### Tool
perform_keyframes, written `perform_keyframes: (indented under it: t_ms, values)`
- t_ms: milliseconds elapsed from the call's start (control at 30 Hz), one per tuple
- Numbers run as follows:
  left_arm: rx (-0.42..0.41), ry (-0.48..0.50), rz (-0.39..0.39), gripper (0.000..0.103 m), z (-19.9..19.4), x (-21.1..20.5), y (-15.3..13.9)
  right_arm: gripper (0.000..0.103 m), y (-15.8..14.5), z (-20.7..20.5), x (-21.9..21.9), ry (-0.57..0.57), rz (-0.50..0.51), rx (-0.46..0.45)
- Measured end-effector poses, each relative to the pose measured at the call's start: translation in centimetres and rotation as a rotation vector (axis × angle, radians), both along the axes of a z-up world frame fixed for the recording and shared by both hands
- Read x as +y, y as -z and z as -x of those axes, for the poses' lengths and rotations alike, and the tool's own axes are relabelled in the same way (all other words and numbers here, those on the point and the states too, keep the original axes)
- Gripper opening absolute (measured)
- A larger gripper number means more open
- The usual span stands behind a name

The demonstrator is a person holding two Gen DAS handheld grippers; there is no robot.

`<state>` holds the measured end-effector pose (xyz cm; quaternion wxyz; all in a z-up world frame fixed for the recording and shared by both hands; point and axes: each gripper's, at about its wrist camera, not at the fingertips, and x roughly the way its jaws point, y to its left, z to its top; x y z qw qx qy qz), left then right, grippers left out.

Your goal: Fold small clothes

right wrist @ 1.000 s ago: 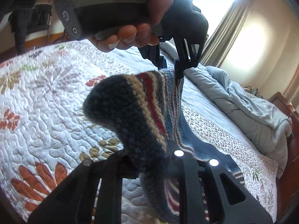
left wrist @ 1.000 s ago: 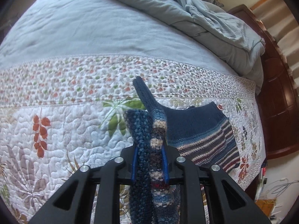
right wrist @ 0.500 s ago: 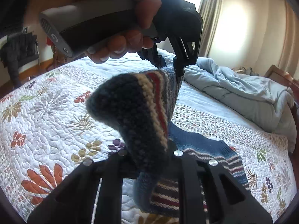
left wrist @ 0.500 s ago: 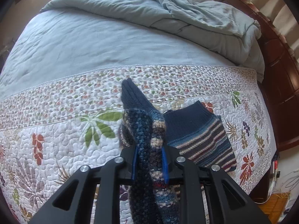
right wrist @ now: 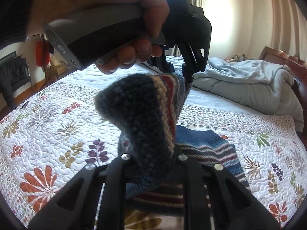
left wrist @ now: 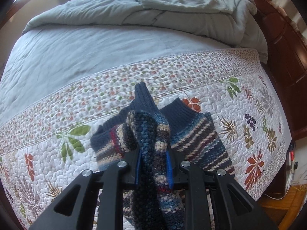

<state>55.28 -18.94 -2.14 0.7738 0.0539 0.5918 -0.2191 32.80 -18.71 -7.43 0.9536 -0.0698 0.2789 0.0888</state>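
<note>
- the left gripper (left wrist: 154,164) is clamped nearly shut on a bunched edge of the striped knit sweater (left wrist: 199,143); the blue pads (left wrist: 138,164) press the wool from both sides at the lower middle of the left wrist frame.
- the right gripper (right wrist: 153,159) is also pinched almost closed on a fold of the same garment, which bulges up between its black arms in the centre of the right wrist frame.
- in that frame the left gripper appears at upper centre, held by the person's hand (right wrist: 134,44), with the lifted knit edge stretched between the two tools.
- the rest of the sweater lies flat on the floral quilt (left wrist: 57,153), beyond and below both grippers, toward the lower right of each frame.
- its long axis looks to run from the raised edge out to the navy ribbed band (left wrist: 184,109); my guess is the fold goes that way, carrying the held edge over the flat part.
- both hands sit equally close, since each holds the cloth.
- a rumpled grey duvet (left wrist: 172,5) is heaped at the top of the frame, well apart.
- no container shows anywhere.
</note>
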Motion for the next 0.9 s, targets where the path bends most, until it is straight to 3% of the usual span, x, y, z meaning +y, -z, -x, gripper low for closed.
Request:
perform_keyframes:
  t_ms: [333, 900]
  values:
    - [0.019, 0.057, -0.025, 0.021, 0.4, -5.3, 2.0, 0.014, 1.2, 0.5, -4.2, 0.064, -0.055, 0.014]
    - [0.041, 0.091, -0.067, 0.021, -0.1, -9.5, 4.5, 0.014, 3.3, 0.3, -8.1, 0.121, -0.122, 0.025]
